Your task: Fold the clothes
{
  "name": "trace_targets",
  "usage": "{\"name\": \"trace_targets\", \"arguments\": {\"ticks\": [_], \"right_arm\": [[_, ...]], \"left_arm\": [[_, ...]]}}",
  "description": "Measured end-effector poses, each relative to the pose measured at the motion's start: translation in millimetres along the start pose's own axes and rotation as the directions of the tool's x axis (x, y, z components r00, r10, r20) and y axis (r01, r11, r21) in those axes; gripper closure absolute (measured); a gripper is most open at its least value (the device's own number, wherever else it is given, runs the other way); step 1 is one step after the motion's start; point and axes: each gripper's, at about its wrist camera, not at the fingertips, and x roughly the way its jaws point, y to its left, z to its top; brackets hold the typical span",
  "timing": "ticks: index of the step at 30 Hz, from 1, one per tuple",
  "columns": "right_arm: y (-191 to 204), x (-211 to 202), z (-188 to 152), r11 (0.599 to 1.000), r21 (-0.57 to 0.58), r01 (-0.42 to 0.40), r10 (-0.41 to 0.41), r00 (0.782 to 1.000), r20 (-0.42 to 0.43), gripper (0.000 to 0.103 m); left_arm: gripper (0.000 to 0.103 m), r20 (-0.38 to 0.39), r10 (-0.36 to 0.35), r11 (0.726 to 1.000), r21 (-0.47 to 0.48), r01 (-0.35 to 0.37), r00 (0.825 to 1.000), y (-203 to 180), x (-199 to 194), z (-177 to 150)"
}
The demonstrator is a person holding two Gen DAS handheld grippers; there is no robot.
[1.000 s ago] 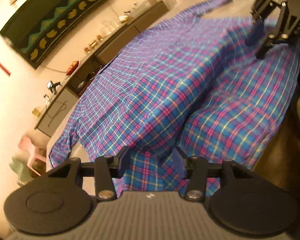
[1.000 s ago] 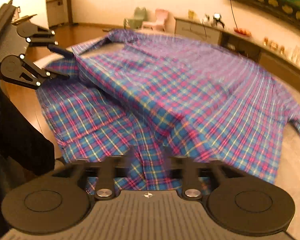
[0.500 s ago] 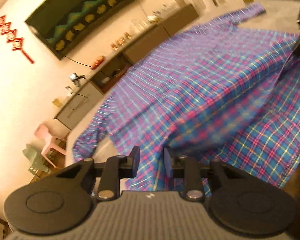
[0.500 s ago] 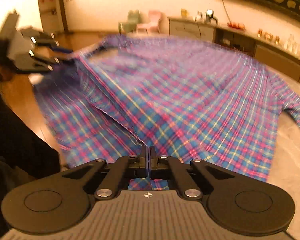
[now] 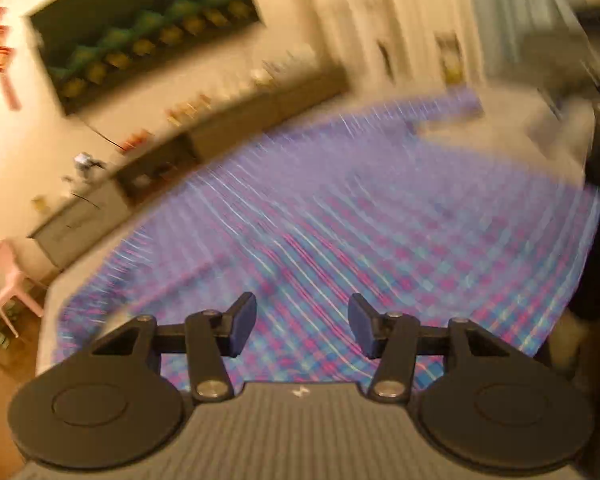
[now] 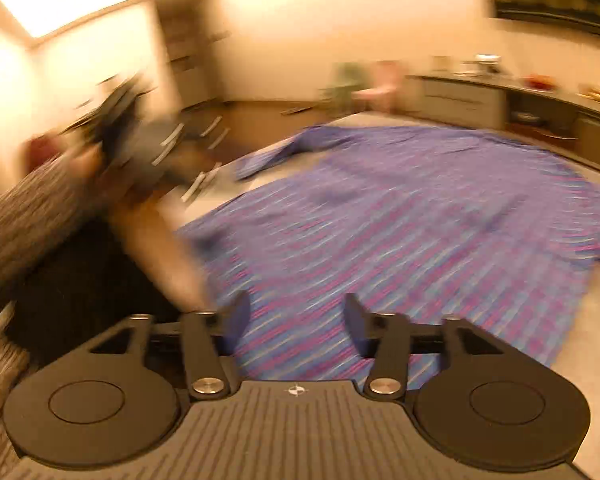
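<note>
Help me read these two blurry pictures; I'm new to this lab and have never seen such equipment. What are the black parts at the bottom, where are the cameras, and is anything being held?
Each picture comes from a fisheye camera mounted on a hand-held gripper, looking forward along its two fingers. The black parts are the grippers themselves: the left gripper in one view, the right gripper in the other. A person carries one in each hand; a grey sleeve shows at the left of the right view. On the table a blue and pink plaid shirt lies spread out. Both grippers stand open above it, holding nothing. The blur comes from fast motion.
</note>
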Motion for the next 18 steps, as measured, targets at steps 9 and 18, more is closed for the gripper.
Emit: {"name": "trace_targets", "arguments": {"ticks": [9, 18], "right_arm": [[-105.6, 83.4, 44.3, 0.930, 0.111, 0.351, -0.338, 0.933, -0.123, 0.042], [-192.0, 90.3, 52.8, 0.873, 0.200, 0.444, -0.417, 0.894, -0.164, 0.043]], "left_arm": [[0.052, -0.173, 0.021, 0.996, 0.091, -0.006, 0.985, -13.7, 59.8, -10.6], [0.064, -0.172, 0.094, 0.995, 0.054, -0.086, 0.981, -5.0, 101.7, 17.6]]}}
